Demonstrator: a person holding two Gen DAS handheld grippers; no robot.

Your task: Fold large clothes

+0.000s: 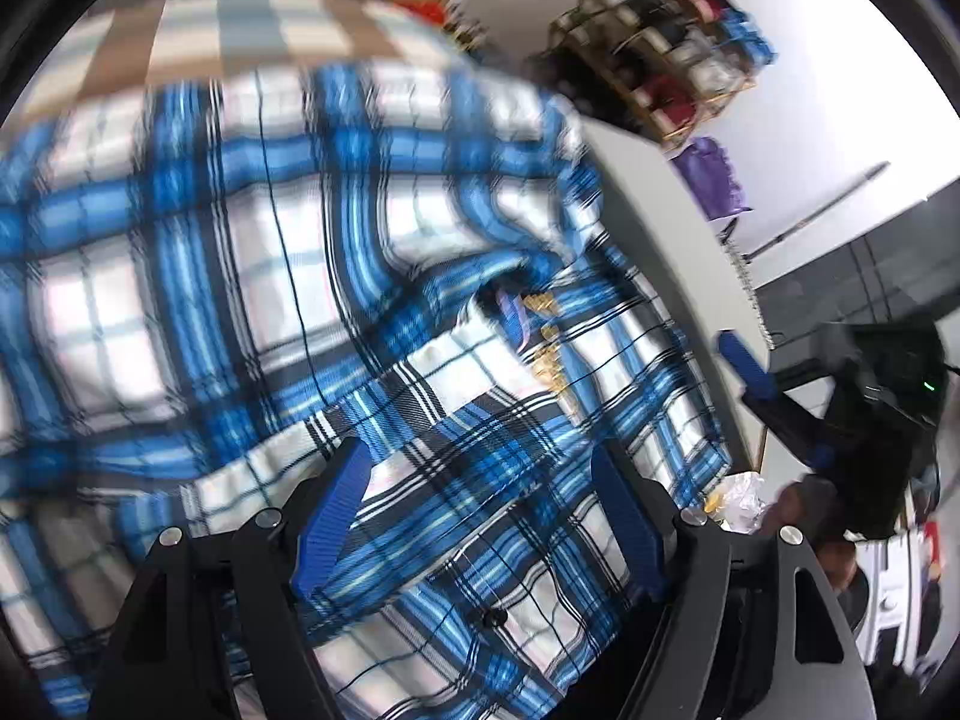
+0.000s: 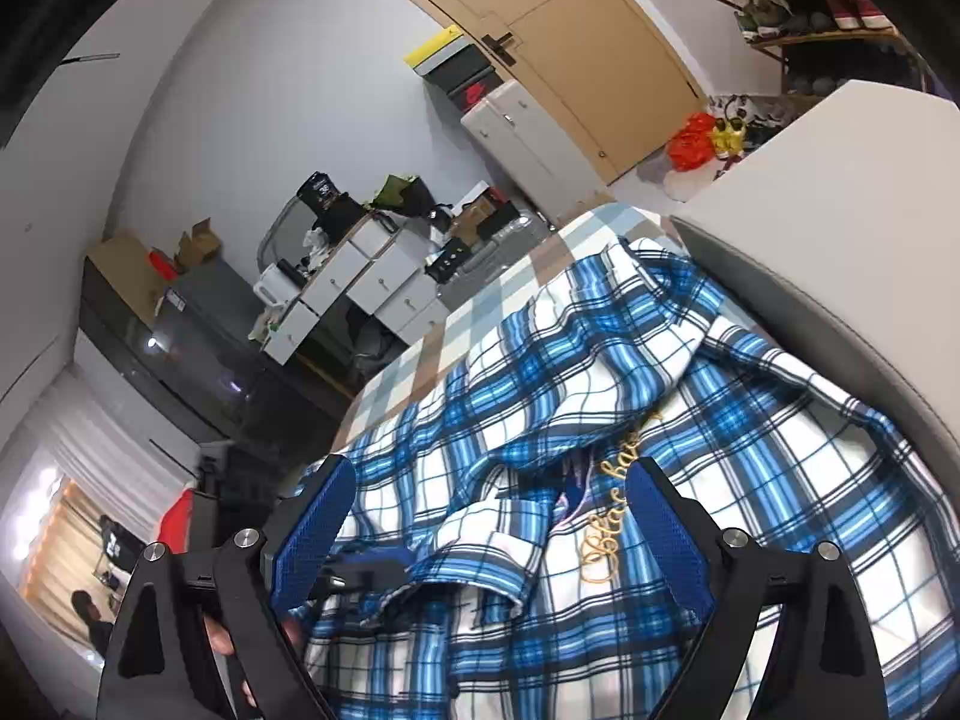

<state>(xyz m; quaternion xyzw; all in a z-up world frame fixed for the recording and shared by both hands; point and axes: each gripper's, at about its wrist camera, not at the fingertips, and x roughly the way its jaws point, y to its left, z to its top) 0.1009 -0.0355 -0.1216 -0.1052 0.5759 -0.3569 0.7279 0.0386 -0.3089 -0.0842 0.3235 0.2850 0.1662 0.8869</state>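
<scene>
A blue, white and black plaid shirt [image 1: 252, 276] lies rumpled on a checked bed cover [image 1: 198, 30], with gold script embroidery near its collar [image 2: 606, 516]. My left gripper [image 1: 480, 516] hangs just over the shirt with its blue fingers [image 1: 330, 516] spread wide and cloth between them, not pinched. My right gripper [image 2: 492, 534] is open too, above the collar area of the shirt [image 2: 600, 408]. The right gripper also shows in the left wrist view [image 1: 750, 366] at the right edge, fingers apart.
A white padded headboard [image 2: 840, 192] runs along the shirt's right side. The checked cover [image 2: 456, 324] ends at the bed's far edge. Beyond stand white drawers [image 2: 372, 288], a dark cabinet [image 2: 180, 336], a door [image 2: 570, 30] and a shoe rack [image 1: 660, 48].
</scene>
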